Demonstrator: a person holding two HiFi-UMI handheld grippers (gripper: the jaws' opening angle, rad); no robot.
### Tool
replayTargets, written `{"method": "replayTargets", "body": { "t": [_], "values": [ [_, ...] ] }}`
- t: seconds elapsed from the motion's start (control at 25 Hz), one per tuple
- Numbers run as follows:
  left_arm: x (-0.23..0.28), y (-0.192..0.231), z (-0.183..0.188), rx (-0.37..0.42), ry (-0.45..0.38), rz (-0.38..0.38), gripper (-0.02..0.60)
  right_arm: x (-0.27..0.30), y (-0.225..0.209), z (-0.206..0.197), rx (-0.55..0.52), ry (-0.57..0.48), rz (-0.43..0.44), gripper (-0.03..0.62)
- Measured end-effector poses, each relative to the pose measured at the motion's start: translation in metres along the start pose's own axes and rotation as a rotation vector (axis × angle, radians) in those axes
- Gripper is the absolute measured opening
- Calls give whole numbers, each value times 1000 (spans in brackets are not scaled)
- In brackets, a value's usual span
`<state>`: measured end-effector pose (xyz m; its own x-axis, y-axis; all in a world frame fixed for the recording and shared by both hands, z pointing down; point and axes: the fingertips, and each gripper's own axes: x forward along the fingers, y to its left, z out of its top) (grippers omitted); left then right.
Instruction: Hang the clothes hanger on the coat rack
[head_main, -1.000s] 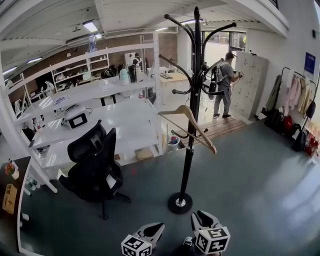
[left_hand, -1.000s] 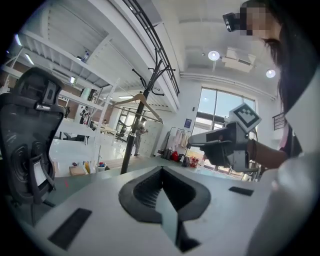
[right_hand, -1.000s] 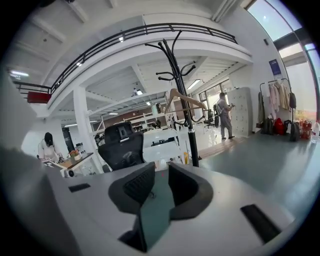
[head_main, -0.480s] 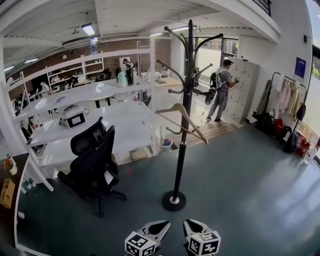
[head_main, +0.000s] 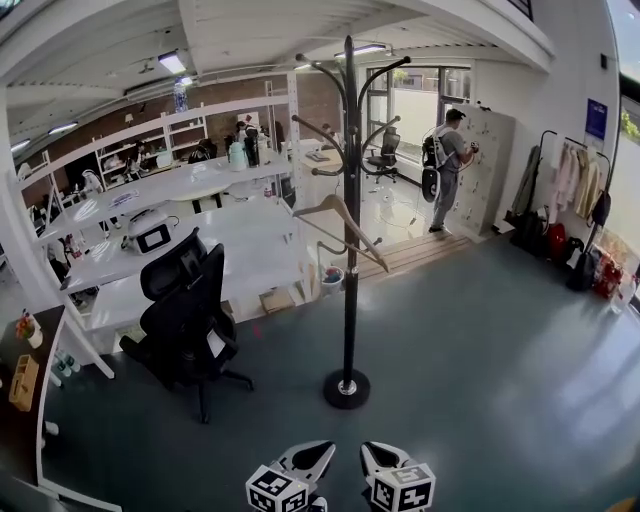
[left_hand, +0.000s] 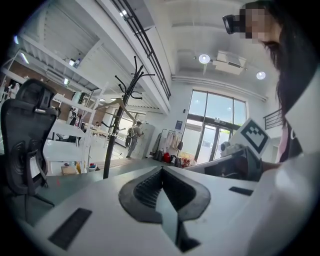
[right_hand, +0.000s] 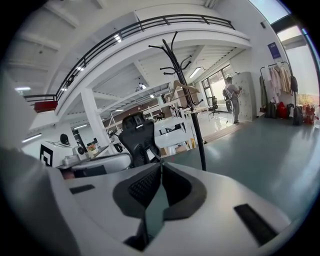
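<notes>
A wooden clothes hanger hangs on a lower arm of the tall black coat rack, which stands on a round base on the grey floor. The same hanger shows in the left gripper view, and the hanger shows on the rack in the right gripper view. Both grippers sit low at the bottom of the head view, far from the rack. My left gripper and my right gripper are shut, jaws pressed together with nothing between them.
A black office chair stands left of the rack beside white desks. A person stands far back by lockers. A clothes rail with garments lines the right wall. A dark cabinet is at the left edge.
The view has backed off and shifted right, so the rack with the hanging hanger sits further left and further away. Both grippers stay shut and low.
</notes>
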<state>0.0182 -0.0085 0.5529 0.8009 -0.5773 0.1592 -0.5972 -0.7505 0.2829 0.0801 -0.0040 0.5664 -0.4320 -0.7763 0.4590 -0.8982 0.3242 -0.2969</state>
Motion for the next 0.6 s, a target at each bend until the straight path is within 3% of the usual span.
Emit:
{"method": "replayTargets", "body": {
  "t": [0.2,0.6],
  "values": [
    [2,-15,-1,15,-2,22,0,-12,-6,-2,-37,7,8,20],
    [-5,0,0,20,-12,74,1,-3,-6,1,-58,9,28,19]
  ]
}}
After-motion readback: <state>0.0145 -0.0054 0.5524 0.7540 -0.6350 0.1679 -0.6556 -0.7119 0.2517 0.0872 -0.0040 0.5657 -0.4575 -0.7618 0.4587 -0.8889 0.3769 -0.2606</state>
